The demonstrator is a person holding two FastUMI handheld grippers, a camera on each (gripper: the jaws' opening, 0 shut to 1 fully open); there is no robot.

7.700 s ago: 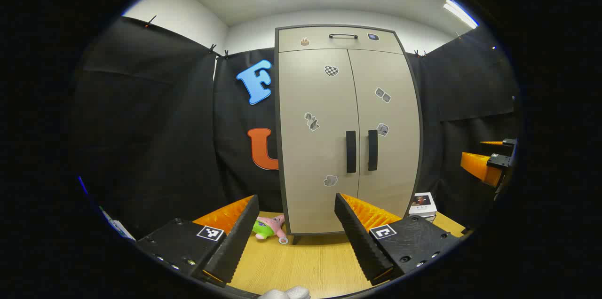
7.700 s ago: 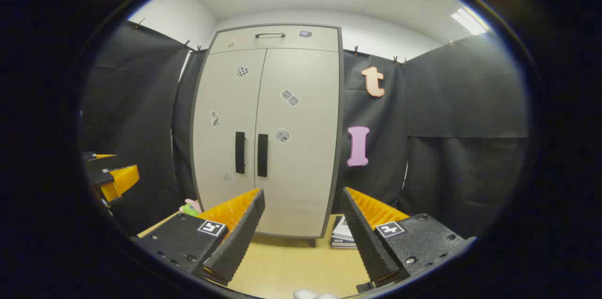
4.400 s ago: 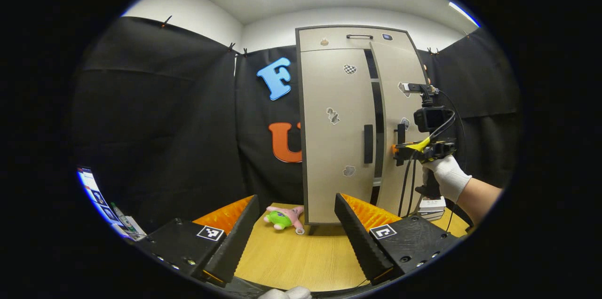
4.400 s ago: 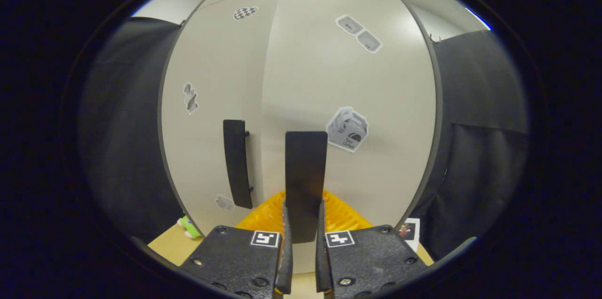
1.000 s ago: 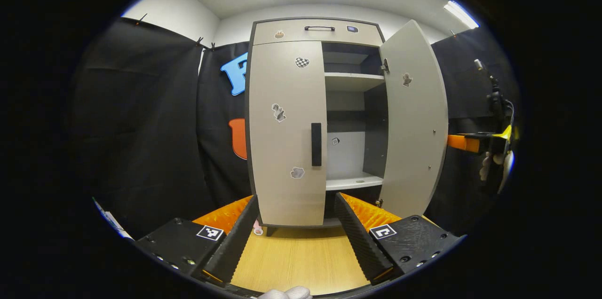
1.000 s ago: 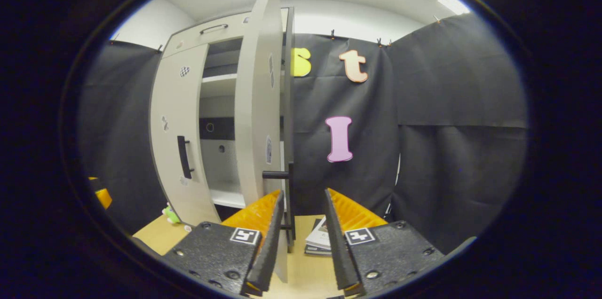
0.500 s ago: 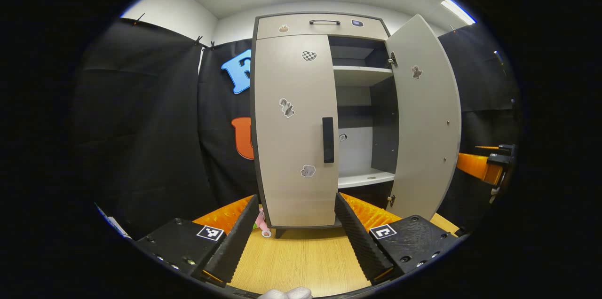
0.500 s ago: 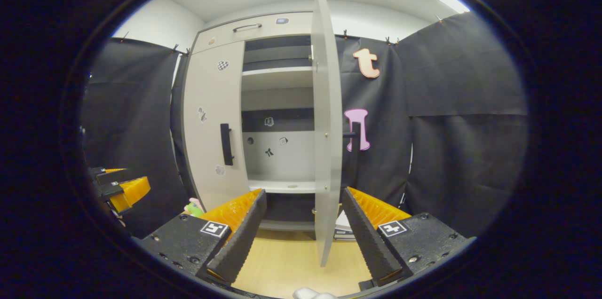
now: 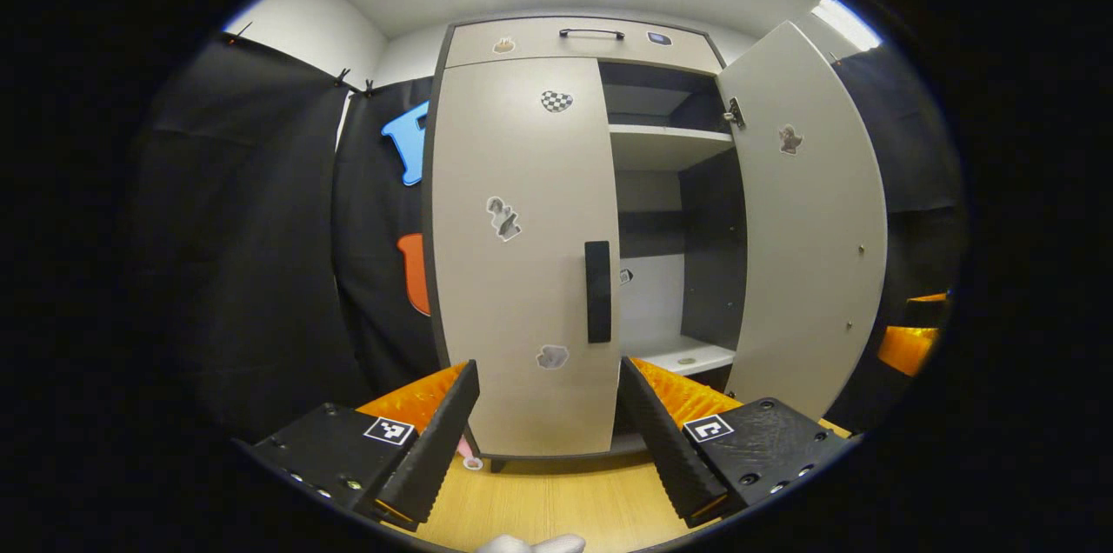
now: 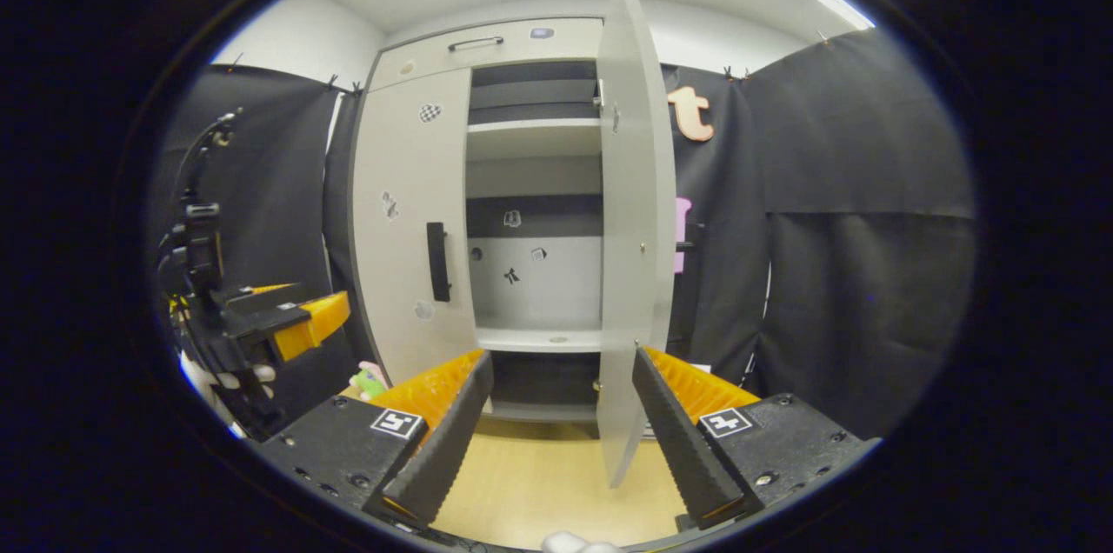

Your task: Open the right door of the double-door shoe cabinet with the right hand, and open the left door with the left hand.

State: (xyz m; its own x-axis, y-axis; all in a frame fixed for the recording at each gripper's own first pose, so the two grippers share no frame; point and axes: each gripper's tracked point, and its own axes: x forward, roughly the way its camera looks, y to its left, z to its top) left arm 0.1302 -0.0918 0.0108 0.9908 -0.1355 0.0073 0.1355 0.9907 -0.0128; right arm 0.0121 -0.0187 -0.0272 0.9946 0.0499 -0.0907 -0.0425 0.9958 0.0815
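The beige shoe cabinet (image 9: 522, 40) stands ahead of me. Its left door (image 9: 522, 275) is shut, with a dark vertical handle (image 9: 597, 292) at its right edge. The right door (image 9: 809, 214) is swung wide open and shows shelves inside. My left gripper (image 9: 548, 375) is open, close in front of the left door and below its handle, touching nothing. In the right gripper view, my right gripper (image 10: 561, 362) is open and empty, back from the open right door (image 10: 633, 214), which stands edge-on. The left gripper (image 10: 287, 318) and a gloved hand (image 10: 217, 379) show at the left, short of the left door's handle (image 10: 436, 262).
A top drawer (image 9: 591, 44) with a dark handle sits above the doors. White shelves (image 10: 539, 340) are bare inside the cabinet. A green and pink plush toy (image 10: 367, 381) lies by the cabinet's left foot on the wooden table (image 9: 539, 501). Black cloth walls close in both sides.
The right door, shut at first, was pulled open by my right gripper, which then let go and drew back. In the last second my left gripper has moved closer to the left door.
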